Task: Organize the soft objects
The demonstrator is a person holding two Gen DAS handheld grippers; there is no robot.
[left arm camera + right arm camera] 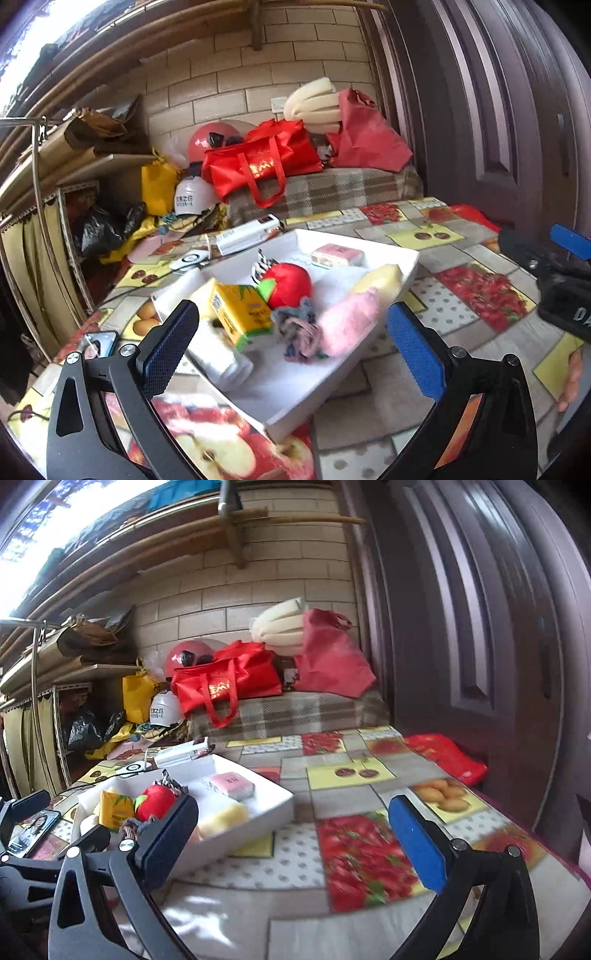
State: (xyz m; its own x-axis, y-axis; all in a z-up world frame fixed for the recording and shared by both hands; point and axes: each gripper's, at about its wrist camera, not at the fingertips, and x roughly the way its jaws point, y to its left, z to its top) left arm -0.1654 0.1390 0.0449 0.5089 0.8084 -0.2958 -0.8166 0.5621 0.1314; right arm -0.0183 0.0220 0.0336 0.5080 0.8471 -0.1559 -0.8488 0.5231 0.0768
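1. Both grippers are spread wide and hold nothing: my left gripper (291, 339) hangs over the near end of the white tray (373, 354), my right gripper (295, 834) over bare tablecloth (354, 853) beside the tray's right edge.
2. Soft things lie packed in the tray: pink towel (351, 321), knotted rope toy (299, 332), red apple plush (290, 280), yellow sponge (380, 280), and a yellow juice carton (242, 314) whose print is too blurred to read.
3. Right of the tray, the cloth offers open room up to the door (480, 627).
4. Beyond, a red bag (258, 162) with gold lettering I cannot read sits on a plaid bench (332, 188).
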